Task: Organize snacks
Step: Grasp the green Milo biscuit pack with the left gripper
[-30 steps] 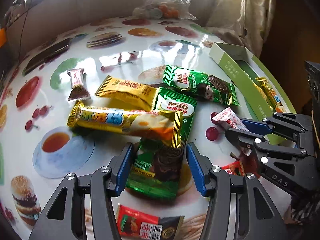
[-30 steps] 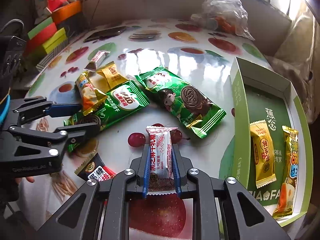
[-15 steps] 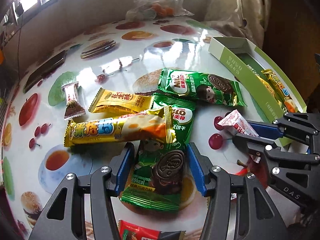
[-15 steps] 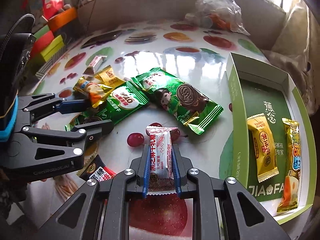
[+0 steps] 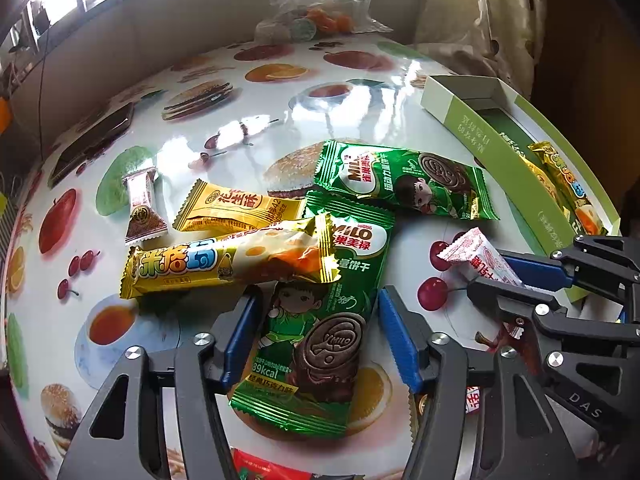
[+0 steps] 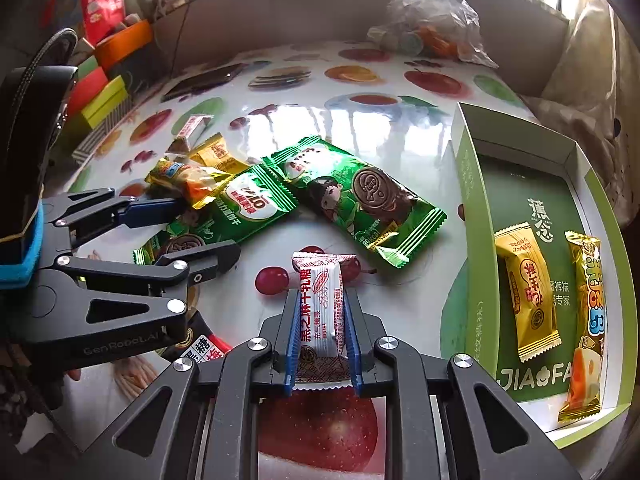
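Observation:
My right gripper (image 6: 321, 295) is shut on a white and red candy bar (image 6: 322, 312) and holds it just above the table; the candy bar (image 5: 476, 256) also shows in the left wrist view. My left gripper (image 5: 318, 320) stands open astride a green Milo biscuit pack (image 5: 316, 340) that lies flat, one blue pad along each long edge. A long yellow bar (image 5: 228, 260) lies across that pack's far end. The green box (image 6: 472, 240) on the right holds a yellow peanut pack (image 6: 526, 292) and a yellow bar (image 6: 586, 320).
A second Milo pack (image 5: 404, 180), a yellow peanut pack (image 5: 236, 208) and a small white and brown candy (image 5: 142, 212) lie beyond. A red and black pack (image 6: 204, 350) sits under the left gripper. A plastic bag (image 5: 320, 8) and a phone (image 5: 96, 140) are at the back.
The left gripper has tilted slightly over the Milo pack, which now reaches further back between its fingers. The right gripper has kept still with the candy bar.

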The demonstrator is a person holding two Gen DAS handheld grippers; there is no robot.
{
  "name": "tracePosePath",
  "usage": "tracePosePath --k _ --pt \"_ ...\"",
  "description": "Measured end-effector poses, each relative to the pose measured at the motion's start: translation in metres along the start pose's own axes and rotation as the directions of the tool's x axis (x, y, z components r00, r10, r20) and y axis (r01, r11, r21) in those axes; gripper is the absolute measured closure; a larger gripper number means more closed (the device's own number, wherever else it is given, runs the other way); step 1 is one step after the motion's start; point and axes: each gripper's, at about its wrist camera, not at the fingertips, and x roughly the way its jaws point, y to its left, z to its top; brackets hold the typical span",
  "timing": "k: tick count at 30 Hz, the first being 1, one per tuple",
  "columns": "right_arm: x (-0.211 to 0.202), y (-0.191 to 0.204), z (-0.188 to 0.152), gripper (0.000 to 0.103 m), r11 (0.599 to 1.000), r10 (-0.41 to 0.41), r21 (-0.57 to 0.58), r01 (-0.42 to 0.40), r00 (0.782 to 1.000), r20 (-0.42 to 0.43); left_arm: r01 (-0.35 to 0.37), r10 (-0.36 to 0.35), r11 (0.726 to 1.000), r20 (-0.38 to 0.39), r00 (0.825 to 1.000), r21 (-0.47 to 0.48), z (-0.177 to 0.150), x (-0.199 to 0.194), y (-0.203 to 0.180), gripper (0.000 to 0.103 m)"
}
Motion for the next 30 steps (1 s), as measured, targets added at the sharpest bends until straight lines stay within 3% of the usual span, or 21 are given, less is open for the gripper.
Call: tracePosePath --k 2,11,30 --pt "0.0 0.0 0.0 0.084 1.0 0.001 0.0 -0.001 1.0 0.0 0.0 0.0 1.0 0.0 1.0 0.003 0.0 -0.001 -0.001 0.053" --pt "0.0 0.0 -0.001 0.084 1.0 0.0 0.0 0.0 1.0 0.0 0.008 -0.008 1.0 0.011 1.0 -0.017 -0.001 -0.005 -0.002 0.059" --pt "-0.012 0.004 0.0 0.084 1.0 -0.004 0.014 0.003 0.999 0.045 0.021 -0.019 0.999 0.051 0.999 -0.049 -0.001 -0.025 -0.001 0.06"
